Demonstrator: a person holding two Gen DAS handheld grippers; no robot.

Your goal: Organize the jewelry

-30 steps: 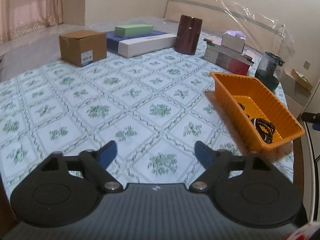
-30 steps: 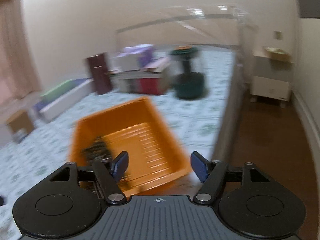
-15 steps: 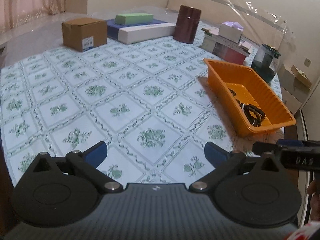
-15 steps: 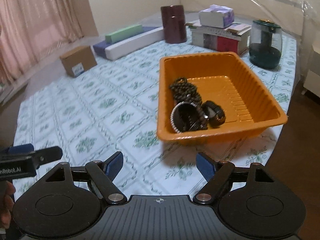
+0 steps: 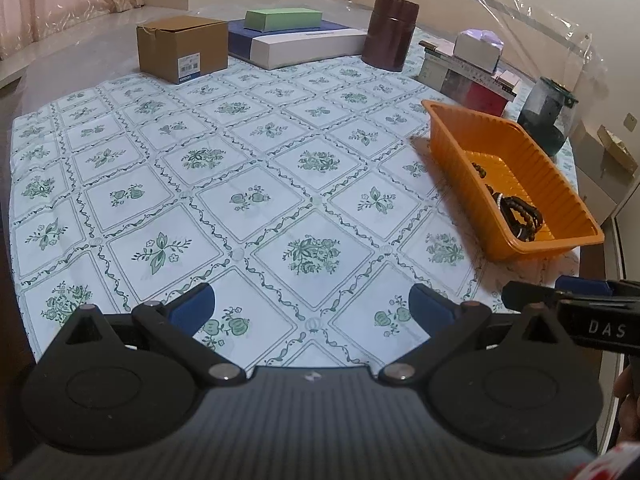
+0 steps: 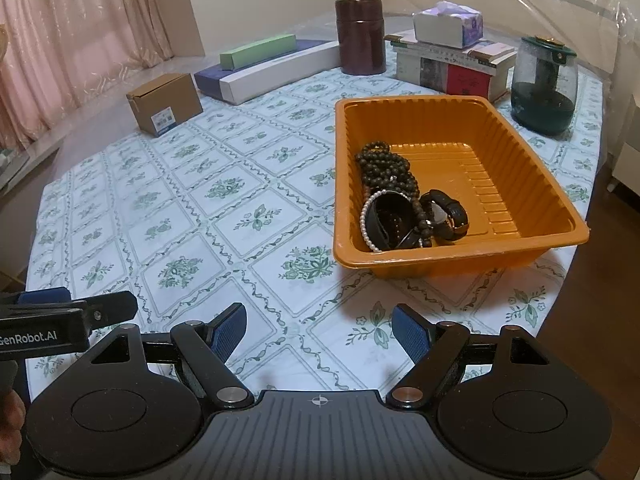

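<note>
Here, one orange tray (image 6: 520, 248), two empty spread claws (image 6: 319, 330).

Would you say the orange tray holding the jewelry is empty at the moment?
No, the orange tray holds a dark bead necklace, a pearl bracelet and a black watch.

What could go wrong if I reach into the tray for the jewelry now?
The bead strand, pearl bracelet and watch lie tangled in the orange tray, so the right claw may lift several together. The tray sits near the table edge; snagging its wall could push it off.
</note>
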